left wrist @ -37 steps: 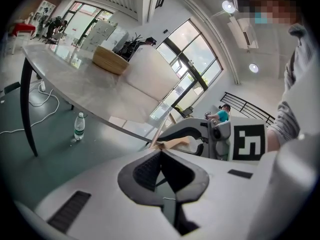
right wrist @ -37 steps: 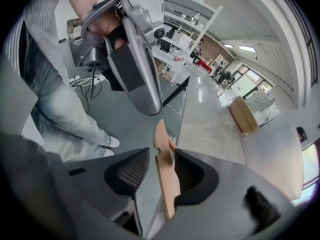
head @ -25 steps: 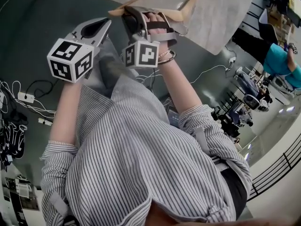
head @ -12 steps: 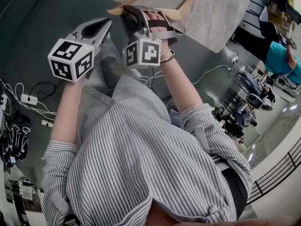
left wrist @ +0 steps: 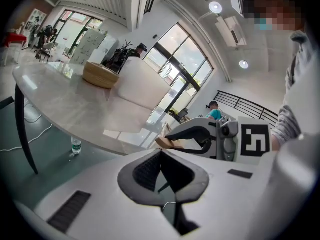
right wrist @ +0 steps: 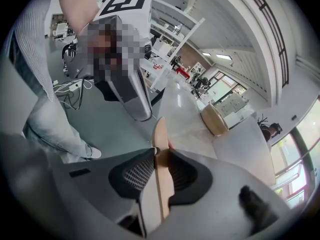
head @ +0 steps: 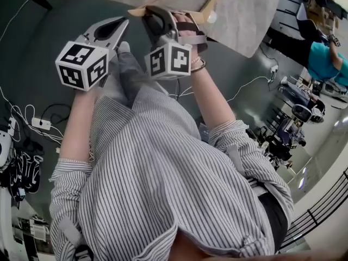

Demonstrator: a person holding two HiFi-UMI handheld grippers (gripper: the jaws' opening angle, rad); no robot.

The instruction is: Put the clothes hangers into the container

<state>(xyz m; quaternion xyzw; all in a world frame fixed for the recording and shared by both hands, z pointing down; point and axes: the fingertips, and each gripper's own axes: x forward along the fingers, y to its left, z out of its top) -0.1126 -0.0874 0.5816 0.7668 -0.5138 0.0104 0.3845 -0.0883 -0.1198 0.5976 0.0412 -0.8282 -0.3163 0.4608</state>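
Inspector: Your right claw (right wrist: 159, 156) is clamped on one arm of the wooden hanger (right wrist: 160, 131), near the table (left wrist: 60, 99) edge. Your left claw (left wrist: 161, 153) is closed and empty.

Operator: Risk?

Inspector: The hanger may pivot in that thin grip and snag the rim of the basket (left wrist: 100, 75), which stands well apart. Count: one hanger, one basket, two claws.

Wide bare tabletop (left wrist: 65, 99) ahead, blocked only by a basket (left wrist: 100, 75) toward the far side. Beneath the edge, open floor (left wrist: 50, 156), apart from a dark table leg (left wrist: 24, 129) and a bottle (left wrist: 75, 146) standing upright.
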